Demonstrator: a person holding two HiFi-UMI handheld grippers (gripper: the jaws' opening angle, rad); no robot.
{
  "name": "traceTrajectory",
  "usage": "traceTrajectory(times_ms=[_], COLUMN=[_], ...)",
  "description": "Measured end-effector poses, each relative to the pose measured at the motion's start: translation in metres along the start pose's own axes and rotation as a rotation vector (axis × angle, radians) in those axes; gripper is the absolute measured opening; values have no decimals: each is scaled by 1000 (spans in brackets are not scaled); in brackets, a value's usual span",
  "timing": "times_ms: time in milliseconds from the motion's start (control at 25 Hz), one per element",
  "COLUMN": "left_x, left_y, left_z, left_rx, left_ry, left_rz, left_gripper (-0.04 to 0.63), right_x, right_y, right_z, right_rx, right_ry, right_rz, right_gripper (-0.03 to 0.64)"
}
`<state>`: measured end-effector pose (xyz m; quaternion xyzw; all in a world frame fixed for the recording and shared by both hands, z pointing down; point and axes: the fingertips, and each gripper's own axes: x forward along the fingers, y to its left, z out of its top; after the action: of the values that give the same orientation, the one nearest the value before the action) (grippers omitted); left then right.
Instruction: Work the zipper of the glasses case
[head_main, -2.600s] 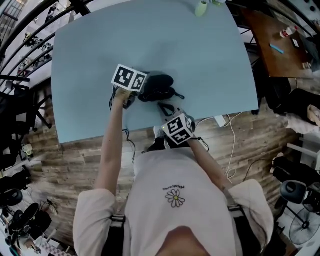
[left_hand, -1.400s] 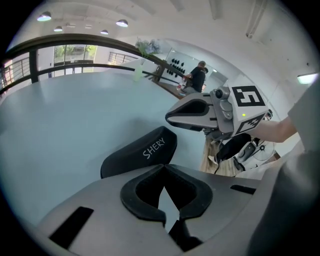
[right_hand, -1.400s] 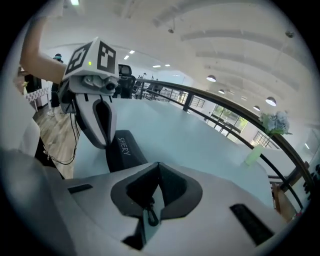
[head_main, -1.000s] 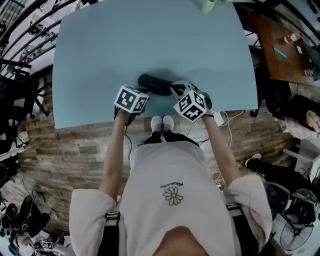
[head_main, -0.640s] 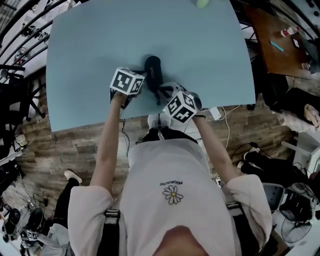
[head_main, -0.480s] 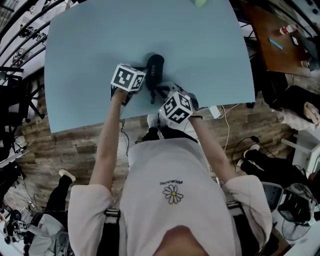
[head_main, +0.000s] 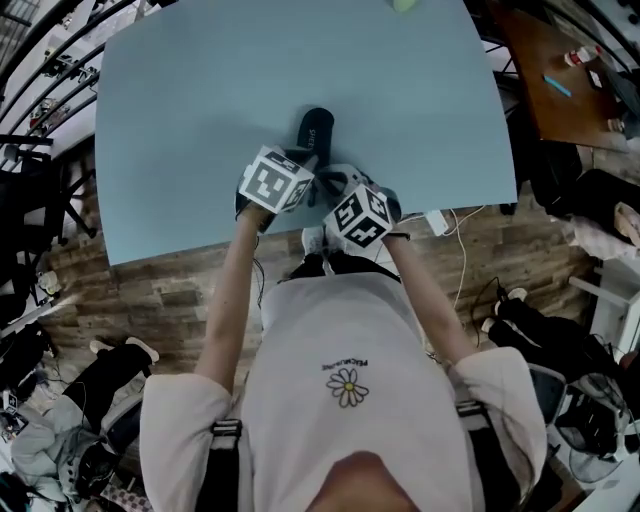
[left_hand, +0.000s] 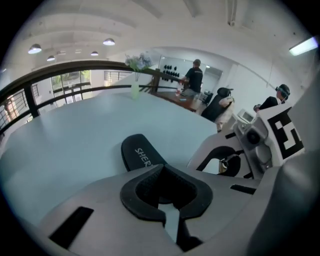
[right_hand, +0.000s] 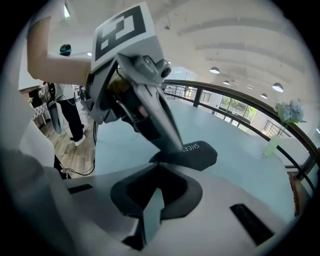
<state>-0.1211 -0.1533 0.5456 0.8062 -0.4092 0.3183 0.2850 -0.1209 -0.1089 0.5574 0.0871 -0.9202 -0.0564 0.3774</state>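
Note:
The black glasses case (head_main: 316, 128) lies on the blue table (head_main: 180, 120), its long side pointing away from me. White print shows on its lid in the left gripper view (left_hand: 140, 154) and in the right gripper view (right_hand: 196, 154). My left gripper (head_main: 305, 160) is shut, its pointed tips resting on the case's near end (right_hand: 174, 146). My right gripper (head_main: 328, 182) is shut too, just short of that same end. In each gripper's own view the jaws (left_hand: 164, 170) (right_hand: 157, 167) hide the case's near end. The zipper and anything pinched between the pads are hidden.
A pale green vase (head_main: 402, 5) stands at the table's far edge. Both hands work close to the near edge (head_main: 300, 238). A brown table (head_main: 560, 90) with small items stands to the right. People stand beyond the table in the left gripper view (left_hand: 192, 80).
The case swung from lying crosswise to pointing away from me. My left gripper then slid right to the case's near end, beside the right gripper, which has barely moved over the last half second.

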Motion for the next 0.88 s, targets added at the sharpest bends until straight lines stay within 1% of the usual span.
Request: traceTrajectory(times_ms=[40,160,280,320,360,440,560,680,800,880], left_x=[4,8,9,10,10,9,10,11,12,12], left_y=[-1,-2,-3,-3,-3,-2,-2,-2,-3,-2], left_z=[-5,-8,-7,-7,-7,-8,-7,-7,-7,-7], left_rx=[-7,-19,17,30,40,40,15,2,4,10], left_ry=[15,19,30,34,37,38,32,37,41,42], left_rz=[5,33,58,65,70,73,62,53,50,48], left_gripper=[15,15,15,15,15,15,15,15,15,15], right_x=[0,-2,-10,-11,-12,-10,-2,8,15,19], right_y=[1,-1,-10,-10,-9,-6,-10,-14,-15,-14], right_z=[0,-1,-7,-12,-17,-29,-43,-49,-51,-50], right_rx=[1,16,16,10,7,-2,-43,-74,-104,-93], right_ry=[-2,-13,-15,-5,10,44,91,122,146,164], right_rz=[2,-1,-43,-36,-17,19,31,71,133,192], right_gripper=[8,8,8,40,81,103,104,104,104,104])
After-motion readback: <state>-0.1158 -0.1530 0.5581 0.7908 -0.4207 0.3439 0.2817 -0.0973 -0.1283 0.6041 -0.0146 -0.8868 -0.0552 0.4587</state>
